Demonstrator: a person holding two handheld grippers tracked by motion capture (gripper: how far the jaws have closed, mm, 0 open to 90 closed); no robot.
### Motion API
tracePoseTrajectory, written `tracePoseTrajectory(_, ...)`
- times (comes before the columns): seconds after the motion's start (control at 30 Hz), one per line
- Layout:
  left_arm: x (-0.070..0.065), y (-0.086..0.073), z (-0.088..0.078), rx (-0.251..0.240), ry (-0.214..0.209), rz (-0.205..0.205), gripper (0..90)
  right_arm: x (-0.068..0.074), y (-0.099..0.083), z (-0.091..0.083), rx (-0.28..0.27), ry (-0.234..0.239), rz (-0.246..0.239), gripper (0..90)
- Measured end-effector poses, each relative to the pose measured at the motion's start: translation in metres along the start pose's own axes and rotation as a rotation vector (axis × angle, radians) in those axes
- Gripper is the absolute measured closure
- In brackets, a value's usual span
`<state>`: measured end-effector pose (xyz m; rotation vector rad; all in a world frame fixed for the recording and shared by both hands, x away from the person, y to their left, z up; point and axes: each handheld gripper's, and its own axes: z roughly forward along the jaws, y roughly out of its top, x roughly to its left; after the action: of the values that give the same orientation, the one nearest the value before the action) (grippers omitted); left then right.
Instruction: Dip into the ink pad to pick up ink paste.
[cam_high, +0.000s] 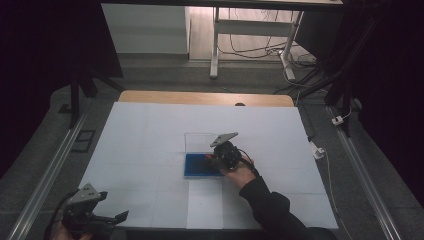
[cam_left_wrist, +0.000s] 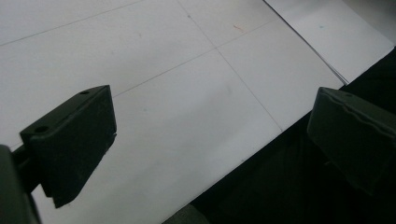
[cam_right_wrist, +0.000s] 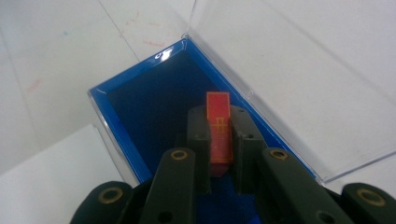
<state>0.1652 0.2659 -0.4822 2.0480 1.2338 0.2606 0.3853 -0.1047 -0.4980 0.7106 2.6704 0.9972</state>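
Between the two black jaws at lower centre of the right gripper view: small red card (cam_right_wrist: 219, 133) with yellow line markings, pinched flat-side to pads, upper end poking past the fingertips. Right gripper (cam_right_wrist: 219, 116) clamped on it, jaws nearly together. Held over the dark interior of blue box (cam_right_wrist: 140, 116), mid-frame, tilted diagonally. Probably gripped by the narrow faces so the card can go in flat or come out without scraping the blue rim; cannot tell which direction, nor whether the card's lower end touches the box floor. Clear lid (cam_right_wrist: 299, 84) swung open, lying toward upper right of that view, hinged along the box's long edge, so access from above is free.

Centre of high view: right gripper (cam_high: 216, 159) angled down and toward frame left over blue box (cam_high: 200, 165), grey plate on top tilted up. Right hand (cam_high: 239, 174) wrapped round the body, dark sleeve running in from lower right, wrist bent down. Clear lid (cam_high: 200, 141) just above the box in frame.

Lower left corner of high view: left gripper (cam_high: 120, 216) parked low, near the bottom edge of white table sheet (cam_high: 150, 130), well apart from the box. Left gripper view: jaws spread wide, nothing between, white sheet (cam_left_wrist: 187, 93) underneath, dark edge at lower right. Idle, likely kept clear of the work.
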Motion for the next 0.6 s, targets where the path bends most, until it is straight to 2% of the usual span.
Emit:
tracePoseTrajectory(0.03,0.000,0.000,0.000,0.001,0.001,0.000,1.7,0.008,0.001,0.000,0.004,-0.042,-0.039,81.4)
tracePoseTrajectory(0.1,0.000,0.000,0.000,0.002,0.000,0.000,1.8,0.010,0.001,0.001,0.006,-0.057,-0.048,81.4)
tracePoseTrajectory(0.13,0.000,0.000,0.000,0.002,0.000,0.000,1.8,0.012,0.001,0.001,0.007,-0.070,-0.073,81.4)
tracePoseTrajectory(0.17,0.000,0.000,0.000,0.002,-0.001,0.000,1.8,0.011,0.000,0.001,-0.006,-0.061,-0.050,81.4)
tracePoseTrajectory(0.2,0.000,0.000,0.000,0.002,-0.001,0.000,1.8,0.011,0.000,0.001,-0.006,-0.061,-0.050,81.4)
tracePoseTrajectory(0.23,0.001,0.000,0.000,0.001,-0.003,0.000,1.8,0.002,-0.004,0.000,-0.033,-0.010,0.002,81.3)
tracePoseTrajectory(0.27,0.001,0.000,0.000,0.001,-0.003,0.000,1.9,-0.001,-0.006,0.000,-0.042,0.008,0.026,81.3)
tracePoseTrajectory(0.33,0.001,0.000,0.000,0.002,-0.007,-0.004,1.9,-0.002,-0.007,0.000,-0.049,0.017,0.036,81.3)
tracePoseTrajectory(0.5,0.002,0.000,0.000,-0.003,-0.012,-0.013,1.8,0.003,-0.003,-0.001,-0.026,-0.018,-0.011,80.9)
tracePoseTrajectory(0.6,0.003,0.000,0.000,-0.005,-0.015,-0.014,1.8,0.002,-0.002,-0.001,-0.022,-0.010,0.004,80.7)
